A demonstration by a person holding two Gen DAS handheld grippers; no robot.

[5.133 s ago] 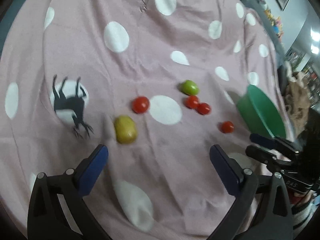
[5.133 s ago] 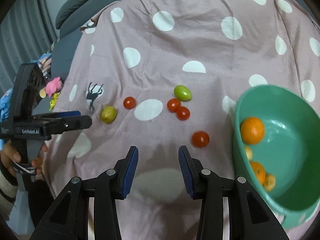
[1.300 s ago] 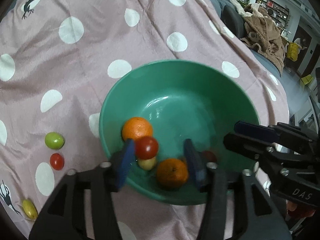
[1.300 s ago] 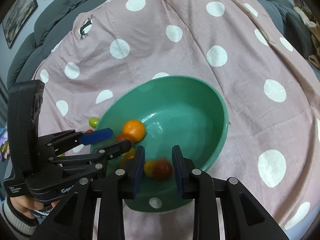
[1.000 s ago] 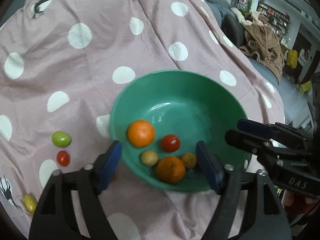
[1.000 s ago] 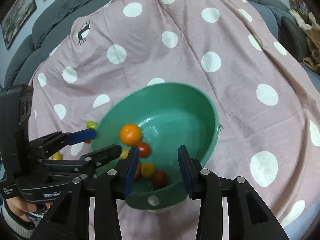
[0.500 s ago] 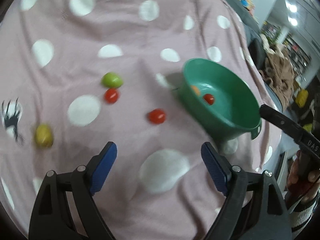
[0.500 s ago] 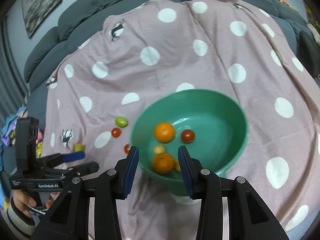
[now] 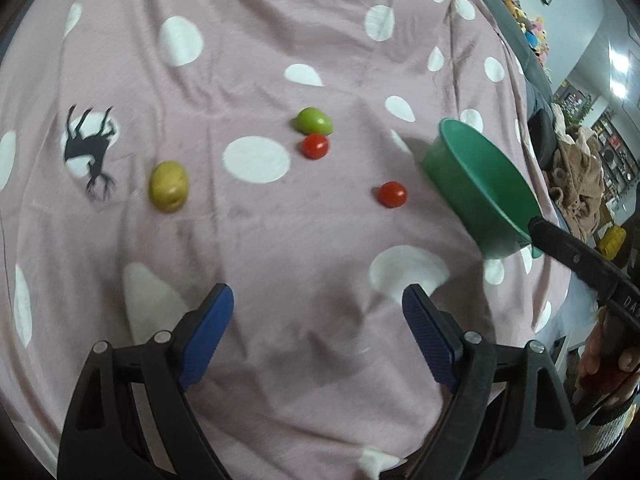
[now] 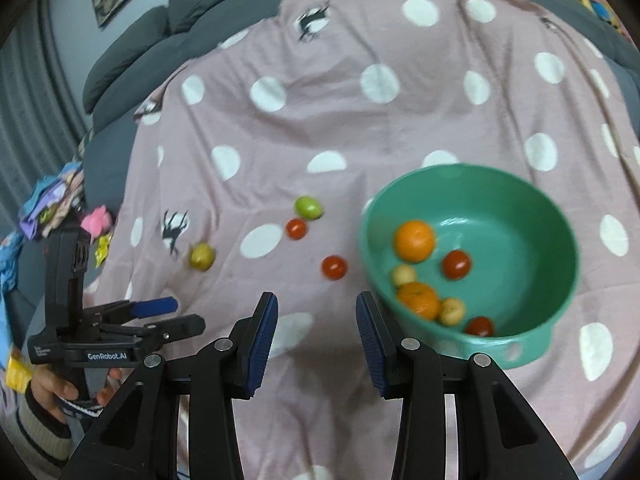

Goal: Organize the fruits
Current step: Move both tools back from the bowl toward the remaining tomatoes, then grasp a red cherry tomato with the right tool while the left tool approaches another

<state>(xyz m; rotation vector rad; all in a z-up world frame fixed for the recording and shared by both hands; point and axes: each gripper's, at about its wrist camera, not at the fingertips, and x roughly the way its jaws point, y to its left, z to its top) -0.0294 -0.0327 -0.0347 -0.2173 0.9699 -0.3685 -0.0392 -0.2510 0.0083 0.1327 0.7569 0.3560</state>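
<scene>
Right wrist view: right gripper (image 10: 317,322) parted, empty, above pink blanket (image 10: 360,128); green bowl (image 10: 556,280) holds oranges and tomatoes. Left gripper (image 9: 318,330) wide, empty. Two red tomatoes (image 9: 392,194), green fruit (image 9: 314,120), yellow fruit (image 9: 169,186) lie loose on blanket.

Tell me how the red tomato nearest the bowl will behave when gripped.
The red tomato looks round and glossy, so it may roll or slip. It lies on soft wrinkled cloth, which probably damps rolling. Likely light and squashable.

From my left wrist view the round green plastic bowl (image 9: 476,184) shows only its outer wall; its contents are hidden, its near rim behind the right gripper's black finger (image 9: 576,258).
</scene>
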